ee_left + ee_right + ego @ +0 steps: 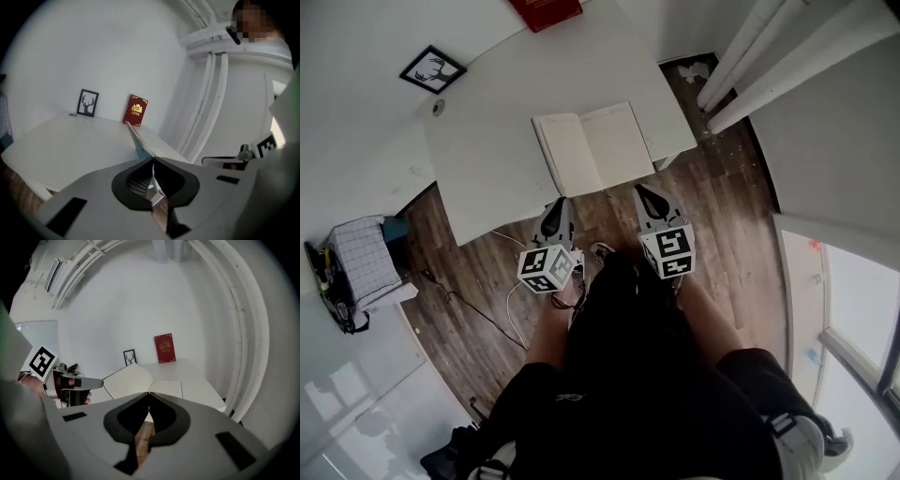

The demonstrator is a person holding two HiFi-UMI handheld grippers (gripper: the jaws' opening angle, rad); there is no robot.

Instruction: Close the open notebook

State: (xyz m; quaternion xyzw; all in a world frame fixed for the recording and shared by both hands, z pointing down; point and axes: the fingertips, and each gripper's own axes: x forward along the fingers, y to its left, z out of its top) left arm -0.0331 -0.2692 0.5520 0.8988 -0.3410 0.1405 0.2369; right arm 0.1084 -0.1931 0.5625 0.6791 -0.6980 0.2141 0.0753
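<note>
The open notebook [593, 148] lies on the white table [487, 150] close to its near edge, cream pages up. My left gripper [558, 202] is at the notebook's near left corner. In the left gripper view the left gripper [153, 163] is shut on the thin edge of the notebook's left half [137, 139], which stands raised and edge-on. The right gripper view shows that left half [129, 379] tilted up while the right page [166, 389] lies flat. My right gripper [643, 192] hangs just off the table's near edge by the right page; its jaws [149, 393] are shut on nothing.
A red book [546, 11] and a framed deer picture [433, 68] lean on the wall at the table's far side, with a small round object [439, 107] nearby. White pipes [769, 56] rise at the right. A checked-cloth item [364, 262] and a cable [469, 305] are on the wooden floor.
</note>
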